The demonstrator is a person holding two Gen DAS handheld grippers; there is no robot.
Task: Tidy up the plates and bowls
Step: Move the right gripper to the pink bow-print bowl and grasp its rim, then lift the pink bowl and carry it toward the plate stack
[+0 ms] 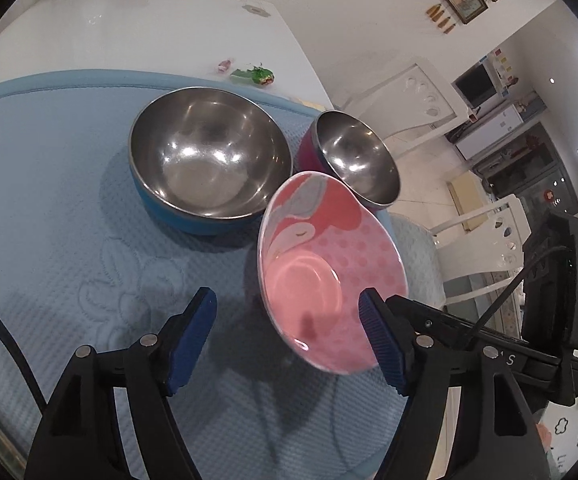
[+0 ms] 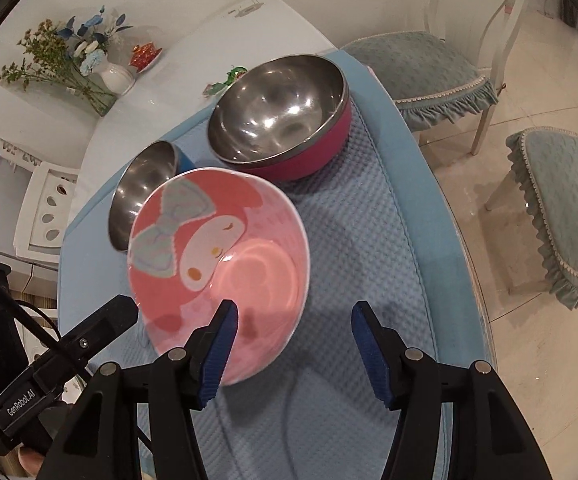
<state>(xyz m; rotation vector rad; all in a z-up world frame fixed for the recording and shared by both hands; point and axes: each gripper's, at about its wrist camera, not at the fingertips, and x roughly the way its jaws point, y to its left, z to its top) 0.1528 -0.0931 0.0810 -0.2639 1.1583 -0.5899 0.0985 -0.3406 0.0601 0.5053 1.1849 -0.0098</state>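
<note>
**Q:** State the position of the pink bowl (image 2: pixel 219 276) relative to your jaws.

**A:** Reference landmark: the pink bowl, resting on the blue mat (image 1: pixel 49 220). My left gripper (image 1: pixel 287 336) stands with one finger (image 1: pixel 381 340) at the bowl's near rim and the other over bare mat, so the bowl lies toward its right-hand side. My right gripper (image 2: pixel 295 354) mirrors this: one finger (image 2: pixel 219 348) overlaps the near rim, the other is clear of the bowl over mat. Both grippers are about equally near; I cannot tell from either view whether a pad touches the rim.

**Q:** Jaw state?

**A:** Both pairs stand partly open, gap clearly visible. Neither has hold of anything; no pad is pressing the bowl from two sides.

**Q:** Does the bowl have a long axis?

**A:** None; it is round. It appears tilted, though fisheye distortion may account for that. The relation that matters is the rim wall: a finger must go inside, its partner outside.

**Q:** Containers and contents?

**A:** Three, all empty. Beyond the pink bowl: a steel bowl with blue outer shell (image 1: pixel 209 156) and a steel bowl with magenta shell (image 2: pixel 279 114). They sit close beside each other and just behind the pink bowl.

**Q:** Judged next step?

**A:** Probably straddle the near rim with one gripper, close, and nest the bowls.
</note>
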